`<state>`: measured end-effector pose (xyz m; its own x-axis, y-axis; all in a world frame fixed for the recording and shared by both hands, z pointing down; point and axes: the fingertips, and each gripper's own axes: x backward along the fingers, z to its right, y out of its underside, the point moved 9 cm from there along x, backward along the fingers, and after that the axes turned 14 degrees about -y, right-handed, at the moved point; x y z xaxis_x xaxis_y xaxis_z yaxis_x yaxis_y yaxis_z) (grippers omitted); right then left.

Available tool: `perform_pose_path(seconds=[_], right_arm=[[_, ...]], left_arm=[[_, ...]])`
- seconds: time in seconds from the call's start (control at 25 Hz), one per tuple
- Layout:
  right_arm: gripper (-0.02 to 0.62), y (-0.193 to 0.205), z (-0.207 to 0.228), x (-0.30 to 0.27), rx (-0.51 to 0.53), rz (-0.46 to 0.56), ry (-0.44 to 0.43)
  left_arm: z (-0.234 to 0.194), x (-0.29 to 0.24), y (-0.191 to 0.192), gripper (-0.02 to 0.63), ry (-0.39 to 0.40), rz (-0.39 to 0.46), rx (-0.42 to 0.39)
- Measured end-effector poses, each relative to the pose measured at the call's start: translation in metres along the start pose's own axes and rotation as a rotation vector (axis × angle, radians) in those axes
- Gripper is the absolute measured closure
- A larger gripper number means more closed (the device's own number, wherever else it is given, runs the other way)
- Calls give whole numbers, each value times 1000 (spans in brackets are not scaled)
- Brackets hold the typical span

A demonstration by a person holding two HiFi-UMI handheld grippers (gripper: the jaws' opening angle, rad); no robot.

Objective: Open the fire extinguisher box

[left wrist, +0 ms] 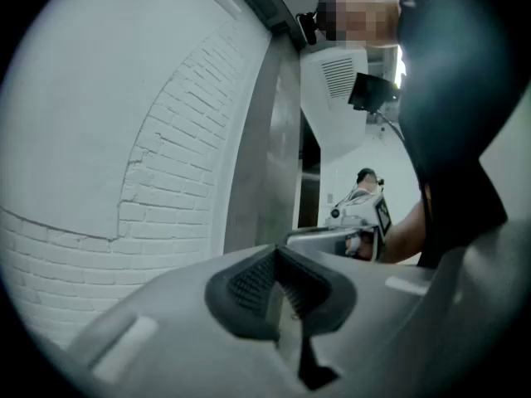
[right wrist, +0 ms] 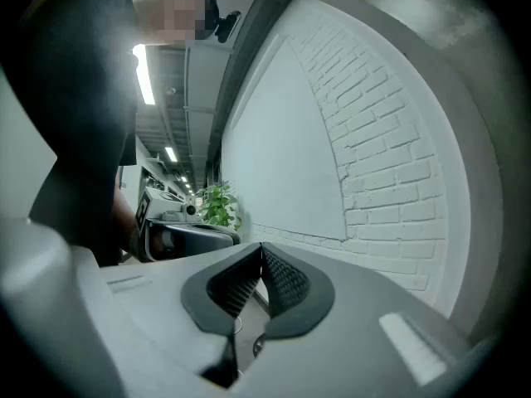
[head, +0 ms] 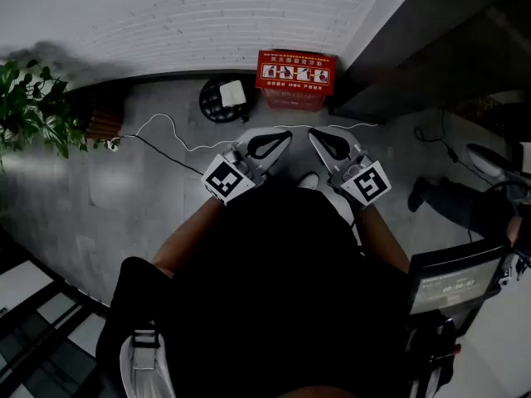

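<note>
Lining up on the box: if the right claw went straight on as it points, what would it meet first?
Likely the white wall, not the red fire extinguisher box: the view from the right claw shows only wall dead ahead, with the left claw off to one side. Depth is unclear.

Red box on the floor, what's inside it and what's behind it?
The red box is closed, so its inside is hidden. Only the picture label on top shows. Behind it stands the white brick wall.

Black top (head: 274,297) (short sleeves (head: 139,287))
</note>
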<state>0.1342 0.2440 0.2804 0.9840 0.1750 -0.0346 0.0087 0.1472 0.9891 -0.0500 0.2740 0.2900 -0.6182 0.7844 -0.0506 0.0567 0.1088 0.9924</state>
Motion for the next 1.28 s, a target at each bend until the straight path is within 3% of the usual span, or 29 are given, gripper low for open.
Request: perform_pose_path(seconds=[0.28,0.56,0.88,1.08,1.28], right_arm=[[586,-3,8,9,1,16,-2],[586,-4,22,29,5,29,-38],[586,5,39,55,-17,22,-87],[586,11,47,62,-21,27,-106],[586,10,54,60,-27,34,-78]], left_arm=[[8,-10,-8,603,-7,-49,26],[23,-26,-3,603,-45,-11,-14],[48,-45,3,603,-101,-81,21],[46,-47,7,603,-131,-65,-24],[33,-50,6,603,-136,-78,-6]])
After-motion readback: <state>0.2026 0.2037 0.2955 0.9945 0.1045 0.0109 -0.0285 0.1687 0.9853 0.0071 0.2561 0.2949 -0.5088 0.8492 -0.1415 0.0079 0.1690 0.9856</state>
